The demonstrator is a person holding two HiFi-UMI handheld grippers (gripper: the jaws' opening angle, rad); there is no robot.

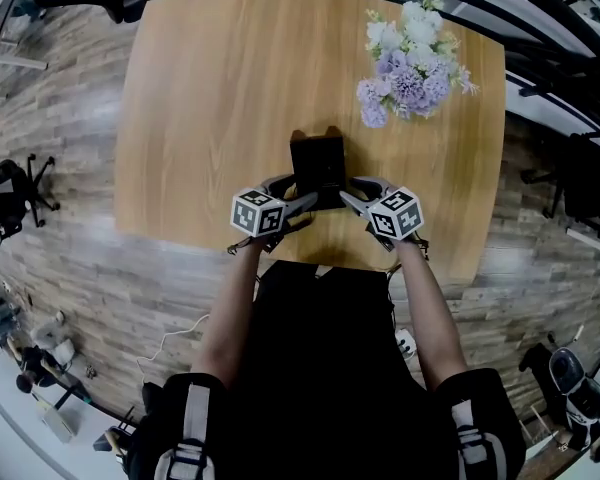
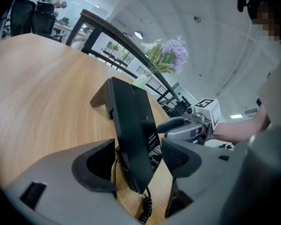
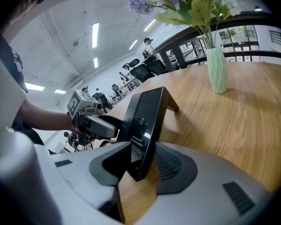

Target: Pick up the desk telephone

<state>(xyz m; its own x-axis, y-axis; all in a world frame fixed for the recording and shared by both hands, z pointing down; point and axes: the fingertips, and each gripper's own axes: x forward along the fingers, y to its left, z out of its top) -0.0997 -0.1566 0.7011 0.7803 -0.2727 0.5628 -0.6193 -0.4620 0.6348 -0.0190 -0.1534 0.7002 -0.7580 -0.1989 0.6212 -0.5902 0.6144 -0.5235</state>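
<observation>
Item: desk telephone point(image 1: 317, 163), black, coiled cord point(image 2: 145, 209) attached, seen resting on the wooden table point(image 1: 210, 98) near its front edge (a vase of flowers point(image 1: 410, 58) is noted well apart, toward a far corner). Status: lift not yet made; the approach is judged complete, closing and raising are left to be done. Left gripper point(image 1: 298, 192): jaws held wide apart, the telephone's left side set between them, nothing gripped. Right gripper point(image 1: 352, 190): jaws likewise parted, the thin right edge placed between the pads, no pressing seen
</observation>
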